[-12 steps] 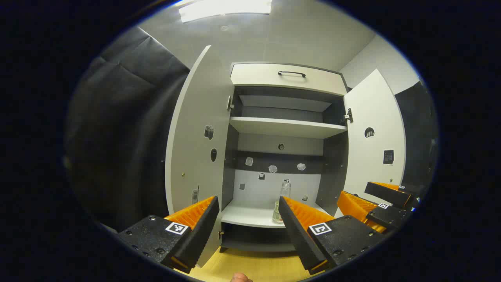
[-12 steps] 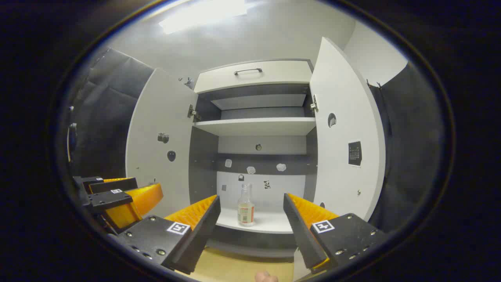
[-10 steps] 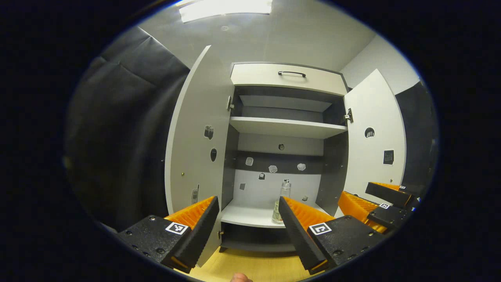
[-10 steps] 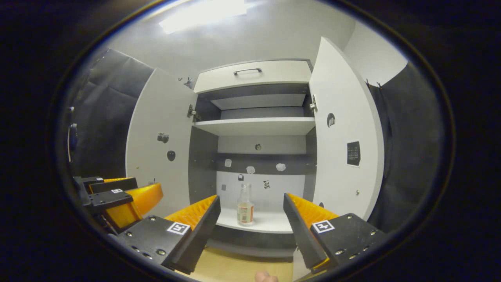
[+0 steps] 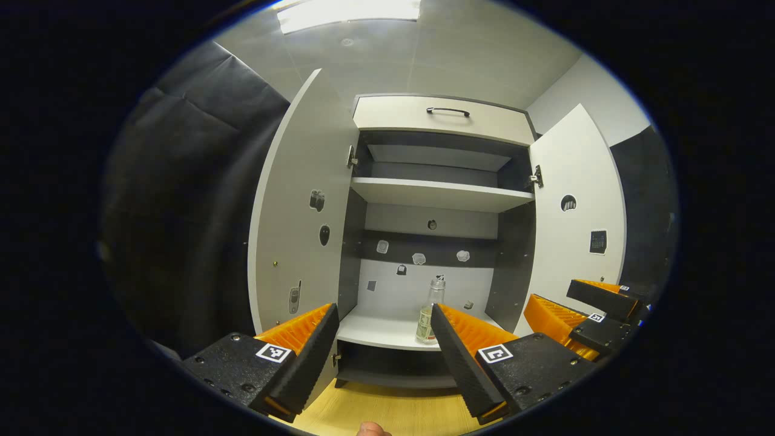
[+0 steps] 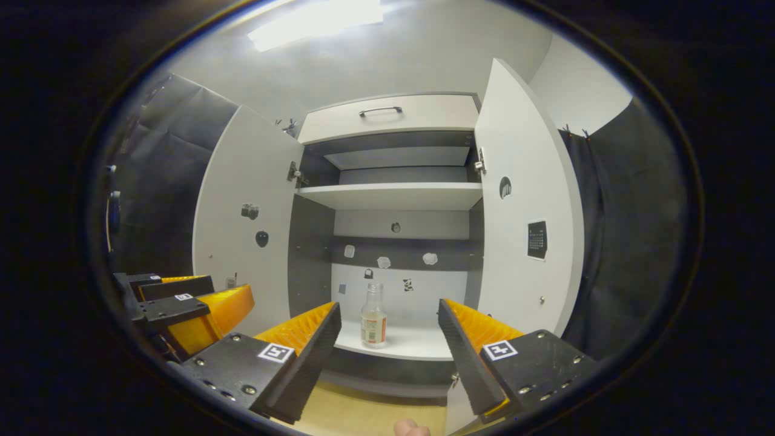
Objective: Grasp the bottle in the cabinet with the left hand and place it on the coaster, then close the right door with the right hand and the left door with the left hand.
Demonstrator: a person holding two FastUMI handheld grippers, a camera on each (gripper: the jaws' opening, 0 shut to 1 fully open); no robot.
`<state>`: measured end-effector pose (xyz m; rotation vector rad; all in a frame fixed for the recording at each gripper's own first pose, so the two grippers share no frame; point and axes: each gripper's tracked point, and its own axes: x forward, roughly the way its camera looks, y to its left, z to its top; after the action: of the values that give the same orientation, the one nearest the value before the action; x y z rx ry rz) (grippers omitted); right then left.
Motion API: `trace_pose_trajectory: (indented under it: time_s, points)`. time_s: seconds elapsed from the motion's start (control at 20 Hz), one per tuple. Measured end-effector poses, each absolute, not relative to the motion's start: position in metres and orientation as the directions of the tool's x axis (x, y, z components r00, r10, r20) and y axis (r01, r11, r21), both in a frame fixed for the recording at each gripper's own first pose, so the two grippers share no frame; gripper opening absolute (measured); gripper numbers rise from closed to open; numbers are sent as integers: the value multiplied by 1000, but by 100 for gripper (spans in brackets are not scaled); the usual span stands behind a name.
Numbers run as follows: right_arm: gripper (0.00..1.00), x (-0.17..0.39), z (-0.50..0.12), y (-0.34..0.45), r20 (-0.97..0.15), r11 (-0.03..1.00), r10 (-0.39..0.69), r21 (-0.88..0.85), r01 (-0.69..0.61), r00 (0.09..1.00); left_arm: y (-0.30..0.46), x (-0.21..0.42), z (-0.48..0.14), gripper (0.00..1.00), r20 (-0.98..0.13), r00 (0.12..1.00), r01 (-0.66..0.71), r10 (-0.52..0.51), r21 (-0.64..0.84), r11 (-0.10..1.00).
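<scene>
A clear glass bottle [image 5: 428, 309] with a label stands upright on the lower shelf [image 5: 387, 333] of the open cabinet. Its left door [image 5: 296, 224] and right door [image 5: 578, 224] both swing wide. My left gripper [image 5: 383, 321] hovers open in front of the shelf, well short of the bottle, with nothing between its fingers. Over to its right, my right gripper [image 5: 554, 300] also stands open. In the right gripper view the bottle [image 6: 373, 315] appears between the spread fingers of the right gripper [image 6: 389, 312], far off. The left gripper [image 6: 230, 286] is at the left, before the left door [image 6: 242, 212].
A yellow wooden tabletop [image 5: 387, 412] lies below the cabinet. Above the bottle runs a bare upper shelf [image 5: 439, 197], and a drawer with a dark handle [image 5: 448, 111] tops the cabinet. Black cloth walls [image 5: 187, 200] flank both doors. A fingertip [image 5: 369, 430] shows at the bottom edge.
Both views have drifted a little: the cabinet and bottle sit slightly further left in each. Both grippers stay open and empty, and the bottle has not moved on its shelf.
</scene>
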<state>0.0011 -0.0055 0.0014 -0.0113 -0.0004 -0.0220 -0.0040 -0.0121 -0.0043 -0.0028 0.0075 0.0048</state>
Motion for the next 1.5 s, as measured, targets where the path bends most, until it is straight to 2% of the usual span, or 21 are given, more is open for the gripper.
trace_pose_trajectory:
  time_s: [1.5]
  points:
    - [97, -3, 2, -8, 20, 999, -42, -12, 42, 999, -16, -15, -4, 96, -17, 1000, -24, 25, 8, 1000]
